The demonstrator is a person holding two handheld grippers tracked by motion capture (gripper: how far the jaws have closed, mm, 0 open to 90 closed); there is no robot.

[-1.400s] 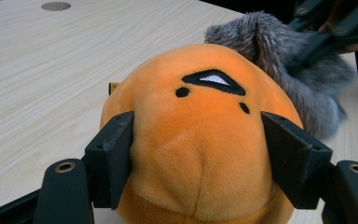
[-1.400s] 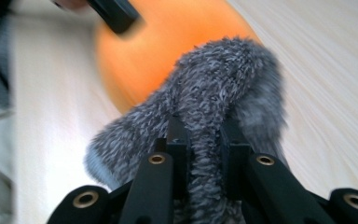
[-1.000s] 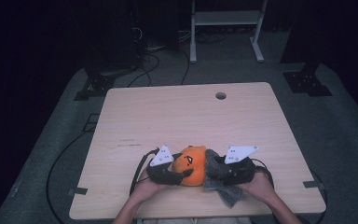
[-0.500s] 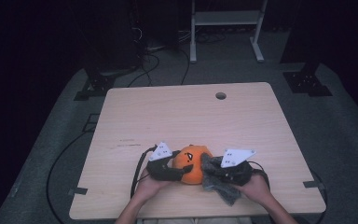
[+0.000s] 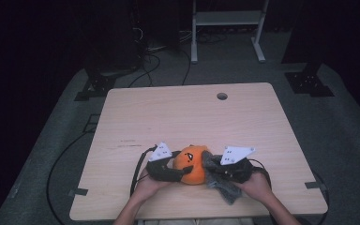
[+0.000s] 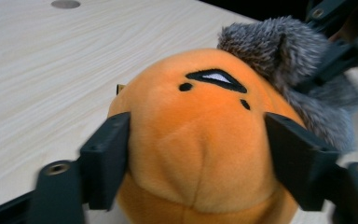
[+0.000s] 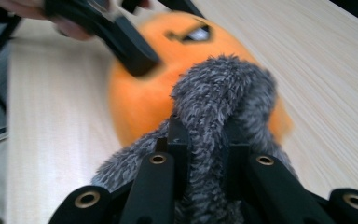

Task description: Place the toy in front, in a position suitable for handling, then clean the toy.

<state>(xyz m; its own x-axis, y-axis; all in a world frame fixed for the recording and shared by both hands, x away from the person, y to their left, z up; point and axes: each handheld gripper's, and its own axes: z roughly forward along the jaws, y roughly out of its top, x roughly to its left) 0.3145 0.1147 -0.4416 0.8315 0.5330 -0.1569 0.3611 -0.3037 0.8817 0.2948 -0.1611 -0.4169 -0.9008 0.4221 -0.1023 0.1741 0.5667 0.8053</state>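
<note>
An orange plush toy [image 5: 192, 165] with a stitched black face sits near the table's front edge. My left gripper [image 5: 186, 165] has a jaw on each side of the plush [image 6: 200, 140], and both pads dent its flanks. These jaws have just been opening, with the plush still between them. A grey furry piece [image 5: 225, 190] hangs off the plush's right side. My right gripper [image 7: 204, 140] is shut on a fold of that grey fur [image 7: 223, 88], pinching it thin. The same grey fur [image 6: 270, 51] rises behind the plush in the left gripper view.
The light wooden table [image 5: 187, 117] has a round cable hole [image 5: 221, 96] at the back. Strips of tape [image 5: 77, 192] mark its front corners. Cables trail from both grippers over the front edge. A white frame [image 5: 225, 18] stands on the dark floor beyond.
Both hands stay near the front edge at the plush. The right gripper has edged in slightly against the grey fur. Nothing else has moved.
</note>
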